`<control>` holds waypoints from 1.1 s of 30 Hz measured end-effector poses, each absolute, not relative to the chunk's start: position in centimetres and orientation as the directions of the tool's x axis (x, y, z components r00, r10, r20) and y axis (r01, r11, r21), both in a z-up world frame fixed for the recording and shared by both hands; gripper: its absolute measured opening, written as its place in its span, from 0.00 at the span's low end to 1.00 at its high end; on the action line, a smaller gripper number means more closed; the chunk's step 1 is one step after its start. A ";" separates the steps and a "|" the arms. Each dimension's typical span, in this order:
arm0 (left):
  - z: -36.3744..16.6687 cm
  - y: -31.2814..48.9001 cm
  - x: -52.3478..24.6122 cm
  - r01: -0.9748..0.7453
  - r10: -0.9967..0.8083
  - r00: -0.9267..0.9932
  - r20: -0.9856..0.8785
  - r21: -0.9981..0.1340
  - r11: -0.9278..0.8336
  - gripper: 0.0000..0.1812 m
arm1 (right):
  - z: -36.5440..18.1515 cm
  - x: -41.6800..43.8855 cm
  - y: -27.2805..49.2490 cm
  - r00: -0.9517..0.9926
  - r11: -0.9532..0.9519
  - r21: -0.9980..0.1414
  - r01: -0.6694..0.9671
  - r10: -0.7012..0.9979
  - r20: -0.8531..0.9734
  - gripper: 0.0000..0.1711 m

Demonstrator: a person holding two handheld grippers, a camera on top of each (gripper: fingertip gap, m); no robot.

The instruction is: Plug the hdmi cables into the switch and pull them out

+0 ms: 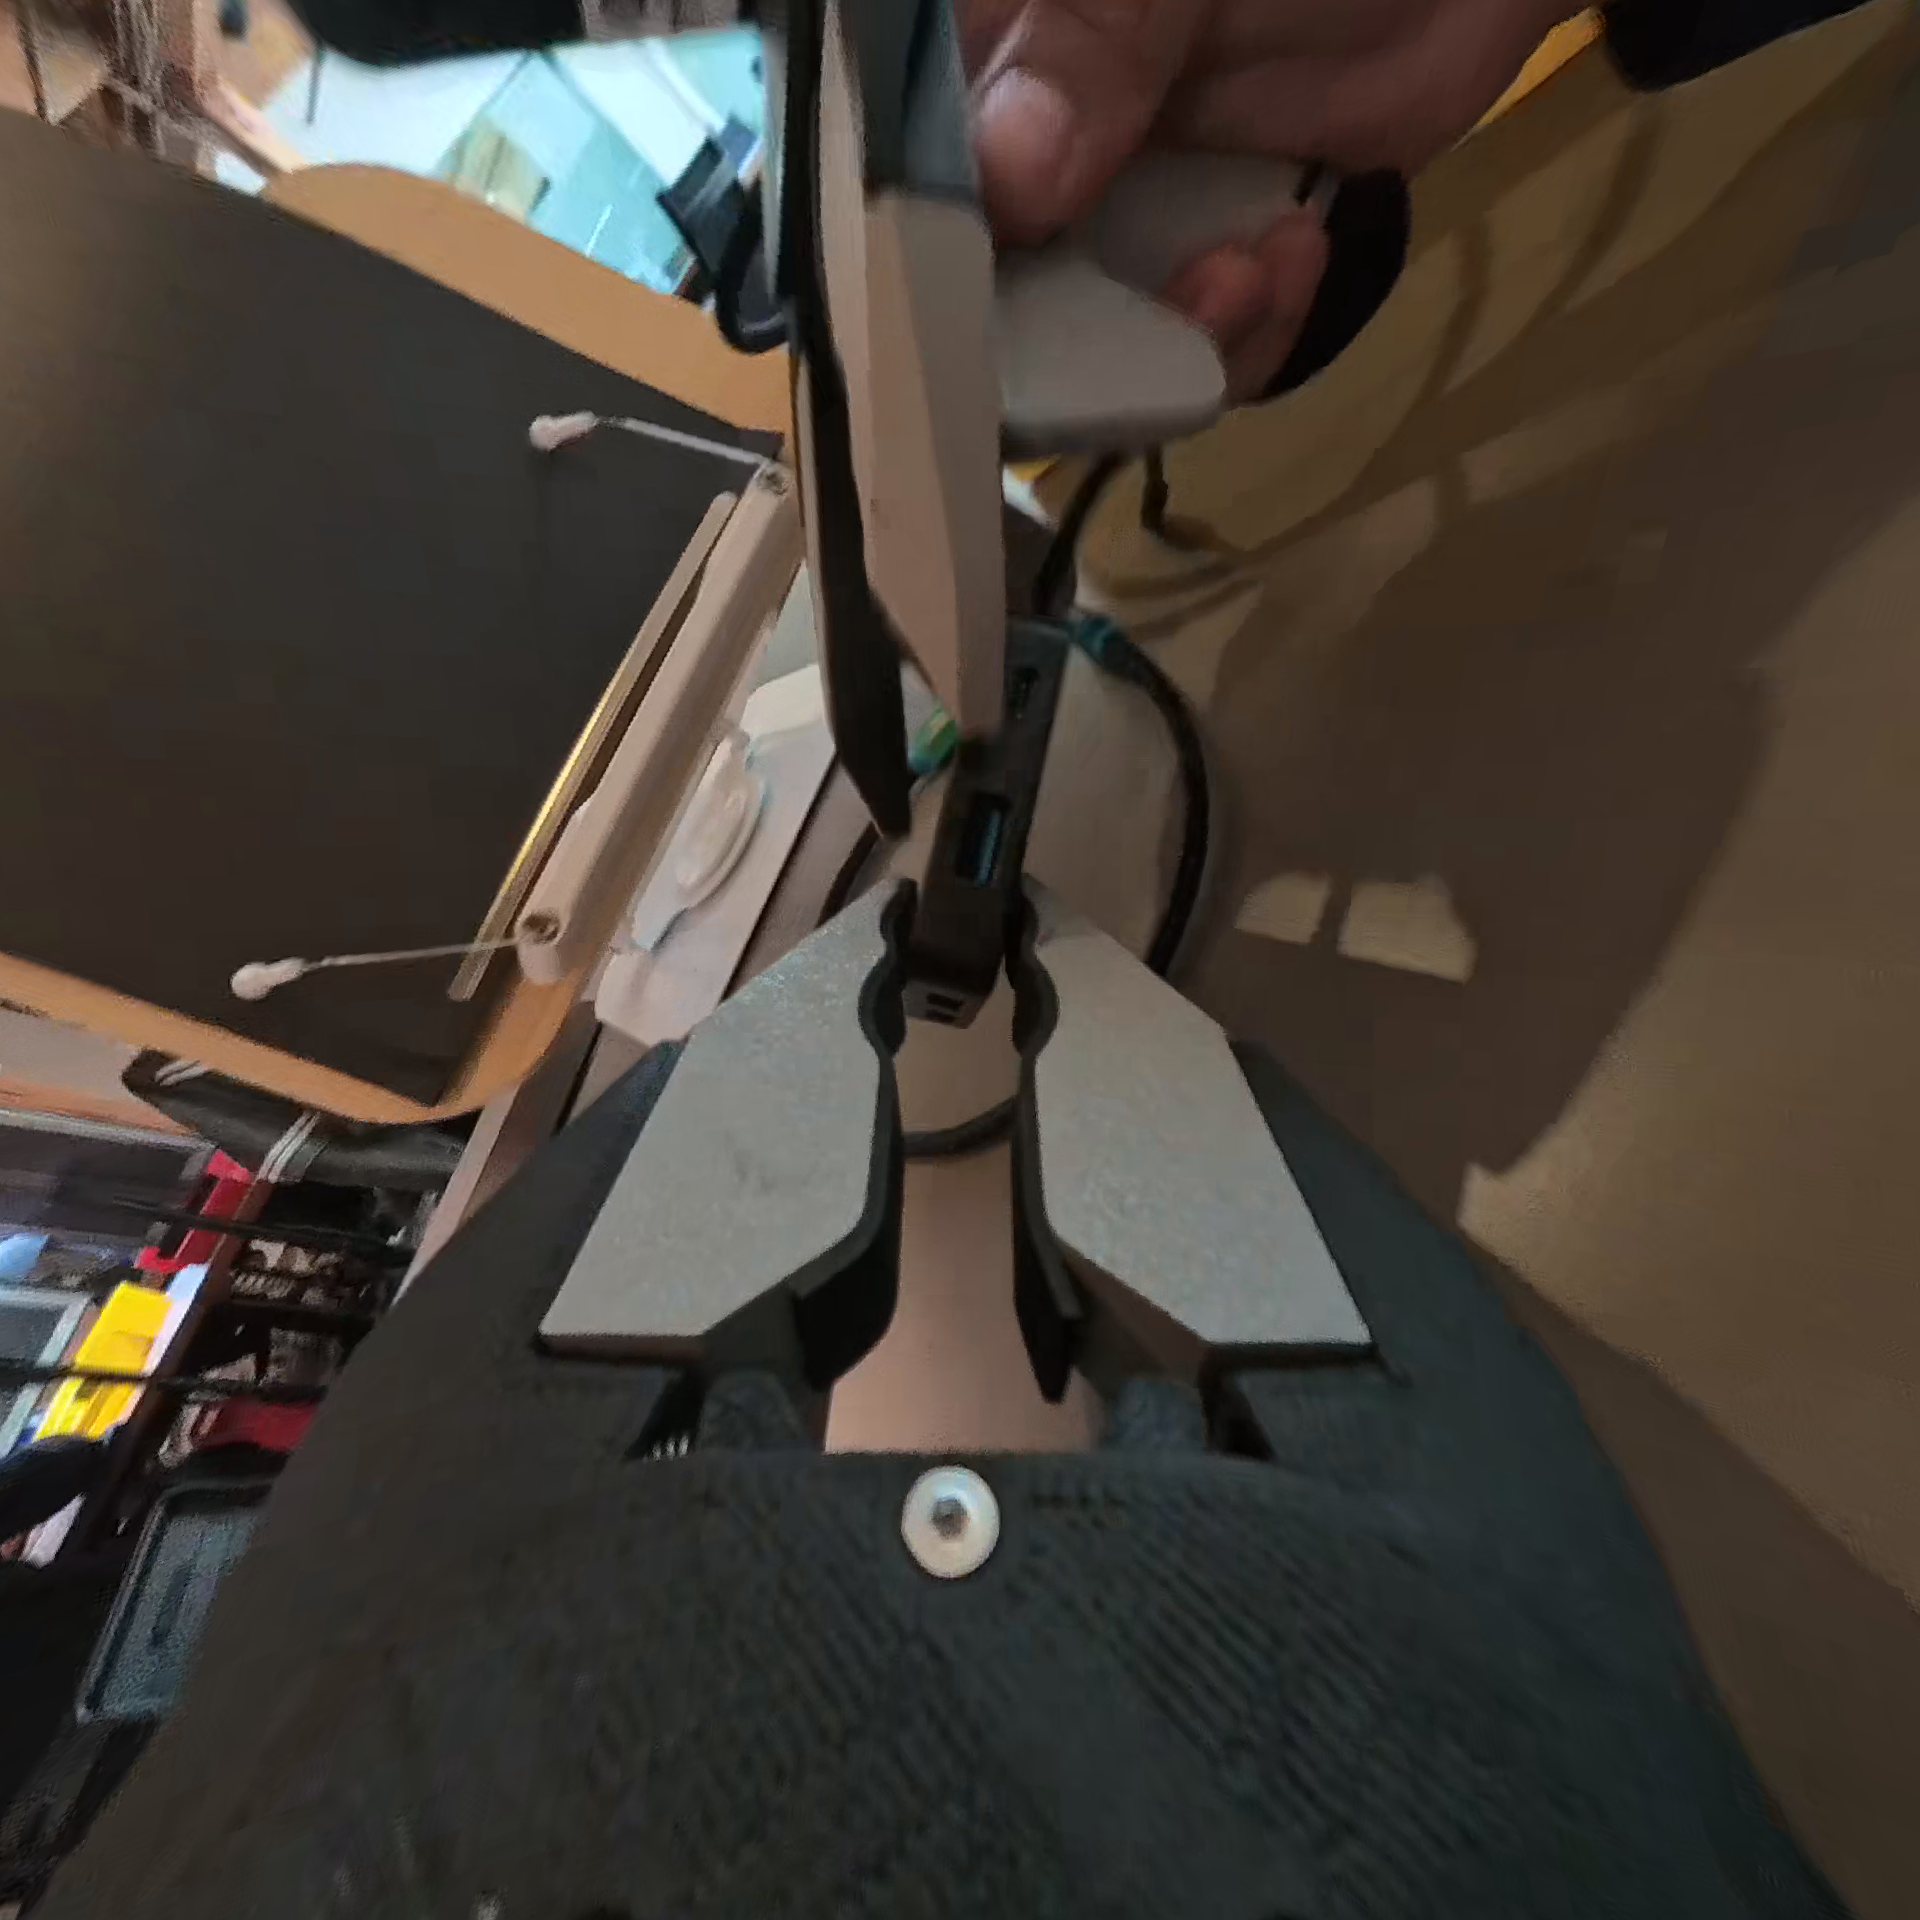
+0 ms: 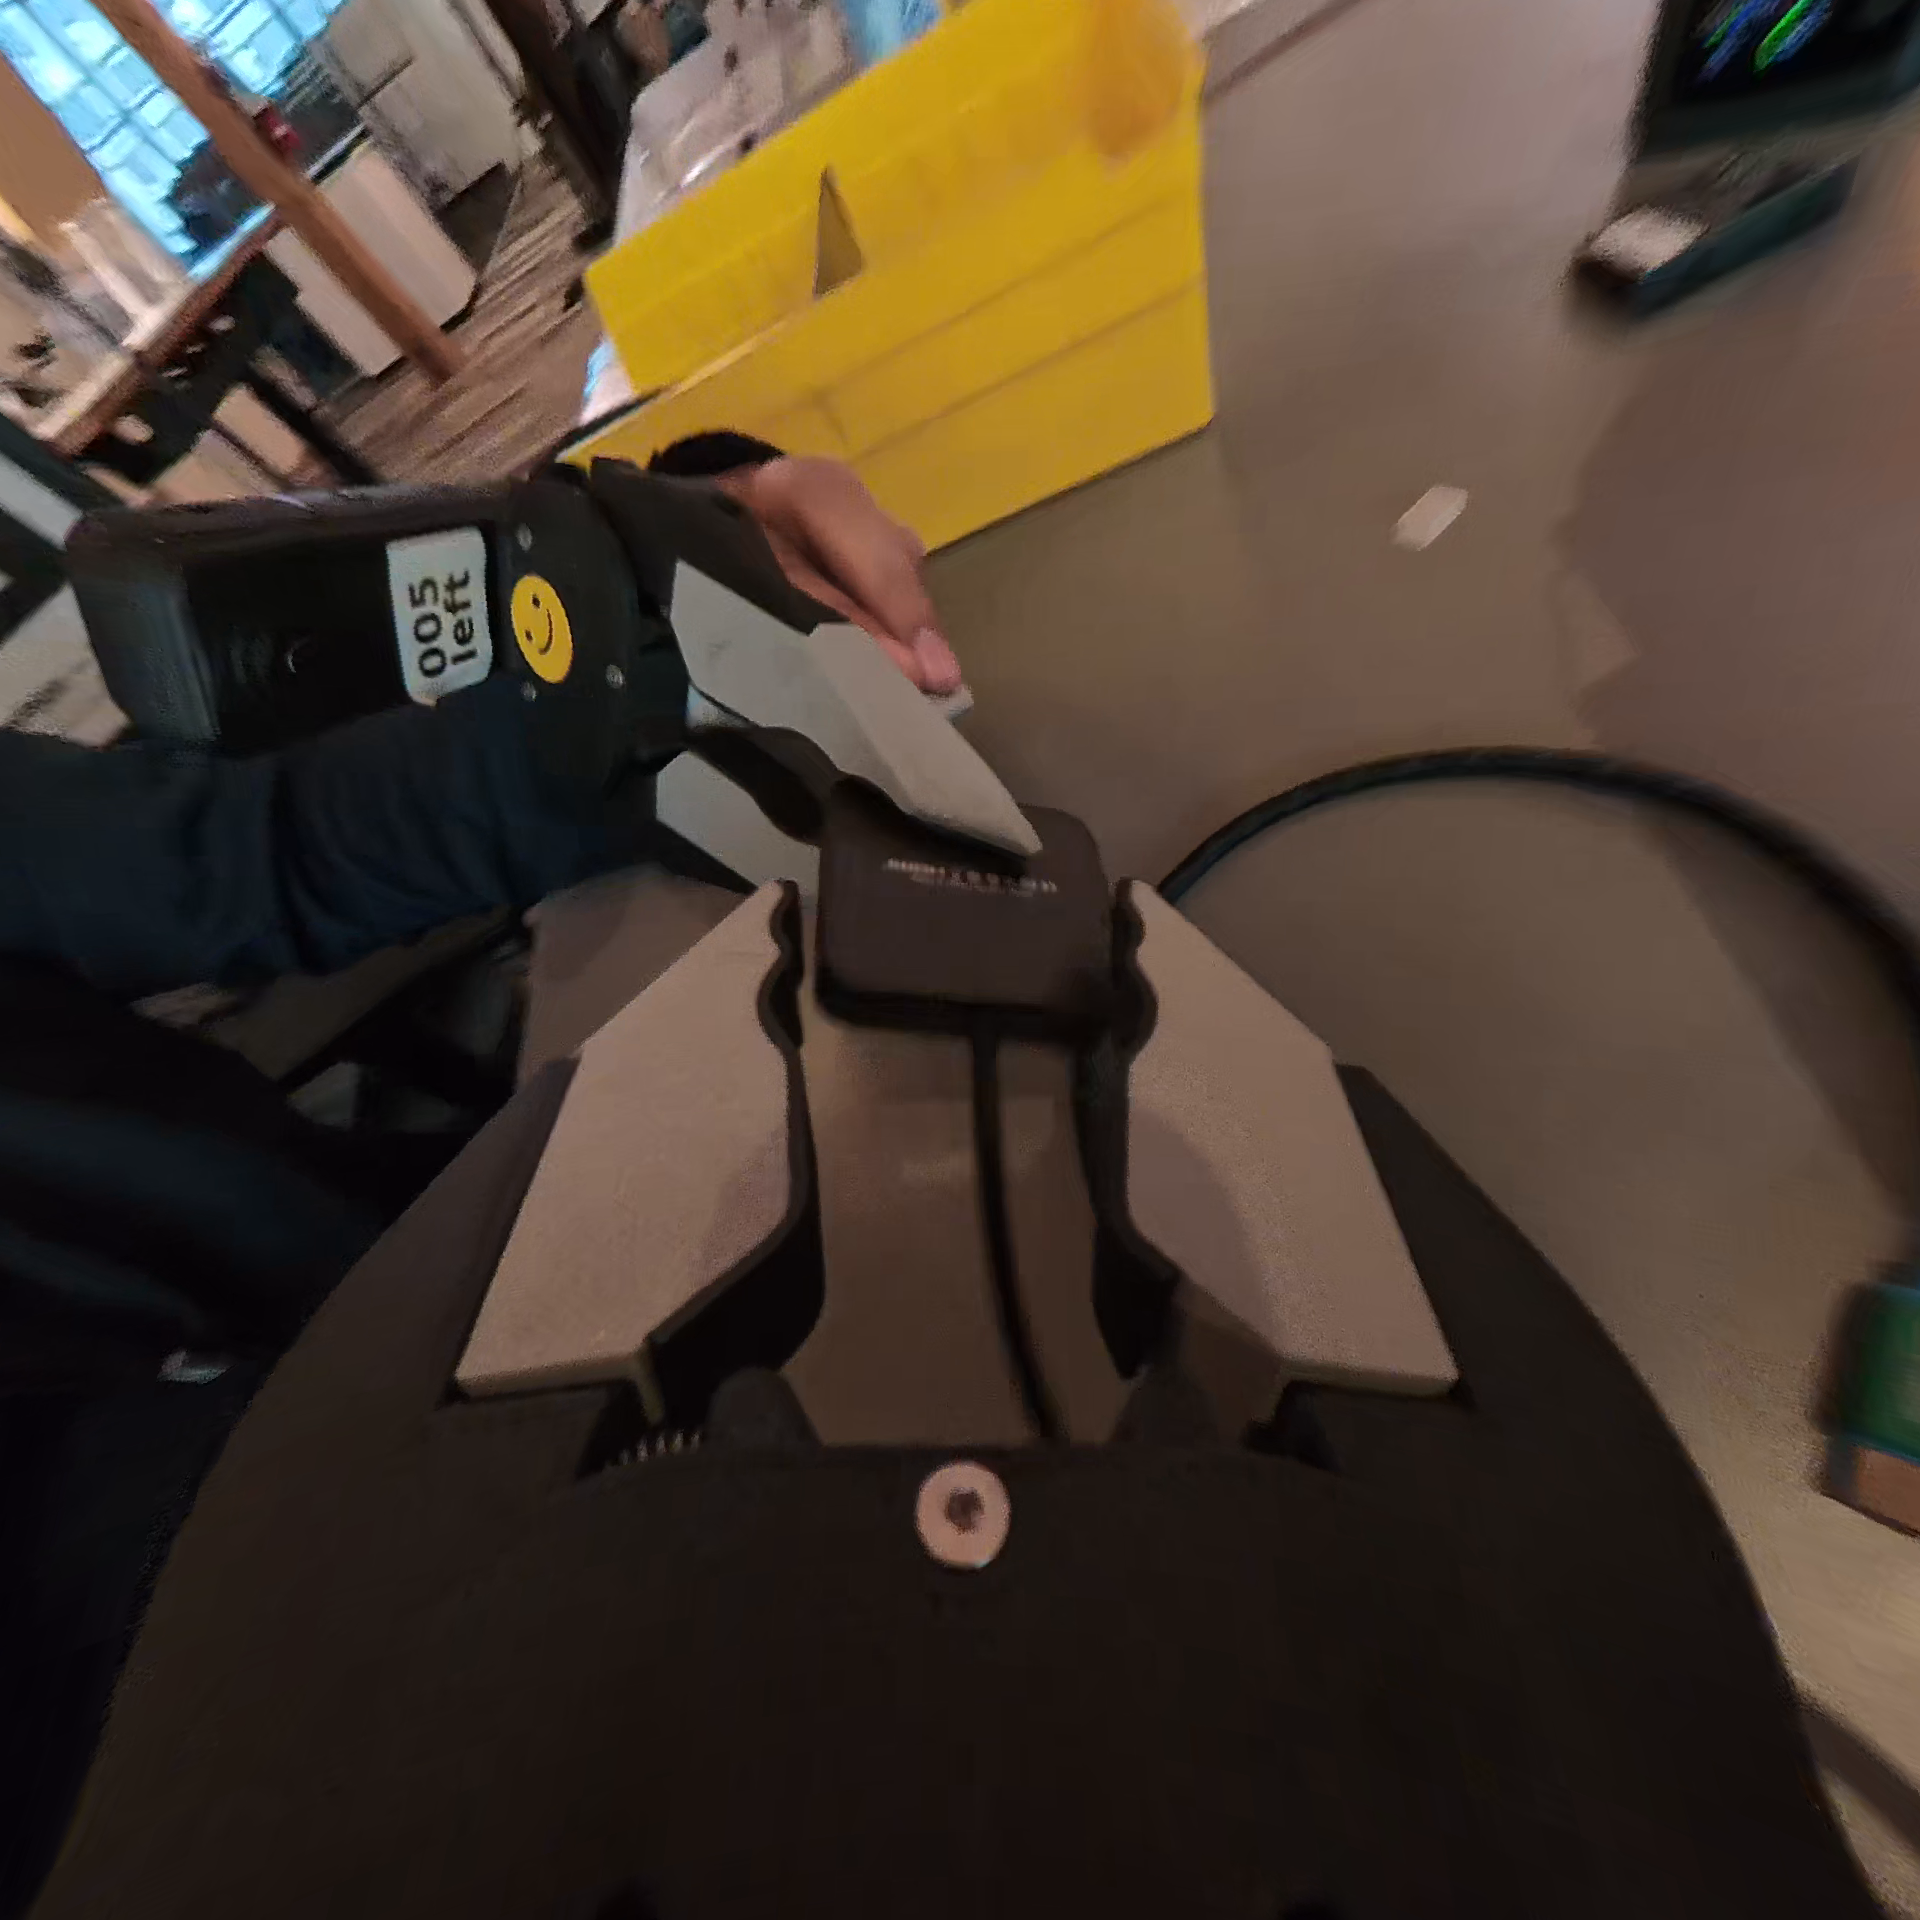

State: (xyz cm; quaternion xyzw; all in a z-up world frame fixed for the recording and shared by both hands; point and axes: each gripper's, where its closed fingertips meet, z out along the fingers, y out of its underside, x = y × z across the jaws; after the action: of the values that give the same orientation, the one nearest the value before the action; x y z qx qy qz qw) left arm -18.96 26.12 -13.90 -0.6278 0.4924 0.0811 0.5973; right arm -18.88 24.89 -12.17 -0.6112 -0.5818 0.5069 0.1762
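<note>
close in on the right wrist view, the right gripper [image 2: 961, 940] has its two grey fingers drawn in against the sides of the small flat black switch box [image 2: 956, 914], one pad pressing each edge, so it has the box clamped. a thin black lead [image 2: 1003, 1164] runs from the near edge of the box back between the fingers. on top of the box a grey fingertip of the left gripper [image 2: 1023, 836] lies across the far corner, its black body coming in from the left with a hand [image 2: 862, 582] on it. a thick black cable [image 2: 1558, 774] arcs over the grey table [image 2: 1455, 1039] to the right. further back sits a bright yellow plastic bin [image 2: 987, 312], blurred.

over in the left wrist view, the left gripper [image 1: 956, 961] pinches the narrow end of the same switch box [image 1: 971, 862], jaws nearly together on it, ports showing along its side, one blue inside. the right gripper [image 1: 914, 769] reaches down from above onto the box, a hand [image 1: 1195, 125] wrapped round its handle. just past the box, small green plugs [image 1: 1103, 639] sit at its side and a black cable [image 1: 1190, 790] curves away right. whether they are seated, cannot tell. behind, on the left, is a dark board with a tan rim [image 1: 312, 623].
</note>
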 end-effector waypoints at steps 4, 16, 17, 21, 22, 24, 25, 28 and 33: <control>-12.2 26.6 -20.5 -0.661 -0.472 0.588 -0.657 -0.727 0.188 0.06 | -8.0 -18.4 27.4 -0.114 -0.155 -0.935 0.320 0.973 -0.201 0.45; -7.3 26.2 -22.7 -0.310 -0.501 0.781 -0.372 -0.928 0.207 0.06 | -3.9 -17.4 28.4 0.146 0.239 -0.958 0.161 0.954 0.263 0.38; -7.0 26.0 -22.6 -0.277 -0.518 0.782 -0.346 -0.938 0.208 0.06 | -3.7 -17.3 28.7 0.185 0.263 -0.951 0.162 0.939 0.291 0.34; -6.6 25.8 -22.5 -0.200 -0.554 0.785 -0.279 -0.959 0.200 0.06 | -4.1 -17.3 29.5 0.255 0.266 -0.947 0.180 0.917 0.306 0.31; -6.7 25.9 -22.5 -0.205 -0.551 0.786 -0.281 -0.959 0.197 0.06 | -4.8 -17.5 29.8 0.257 0.246 -0.945 0.214 0.919 0.298 0.34; -6.2 25.9 -22.6 -0.189 -0.538 0.796 -0.277 -0.958 0.214 0.06 | -7.1 -18.1 30.3 0.235 0.201 -0.927 0.316 0.930 0.282 0.35; -5.6 25.5 -22.5 -0.151 -0.551 0.794 -0.257 -0.961 0.231 0.06 | -8.6 -18.4 30.3 0.207 0.174 -0.908 0.380 0.941 0.267 0.33; -3.6 24.6 -22.9 -0.049 -0.571 0.796 -0.203 -0.961 0.273 0.06 | -11.2 -19.3 29.3 0.134 0.159 -0.865 0.476 0.959 0.250 0.33; -3.7 24.2 -22.5 -0.078 -0.588 0.775 -0.232 -0.958 0.275 0.06 | -8.3 -19.4 28.3 0.142 0.220 -0.908 0.357 0.948 0.286 0.35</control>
State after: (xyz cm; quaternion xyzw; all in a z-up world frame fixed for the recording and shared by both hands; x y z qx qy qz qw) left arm -22.49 24.22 -3.70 -0.5770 0.2886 -0.1713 0.7446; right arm -19.36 28.30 -8.25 -0.5543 -0.5884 0.2874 0.5137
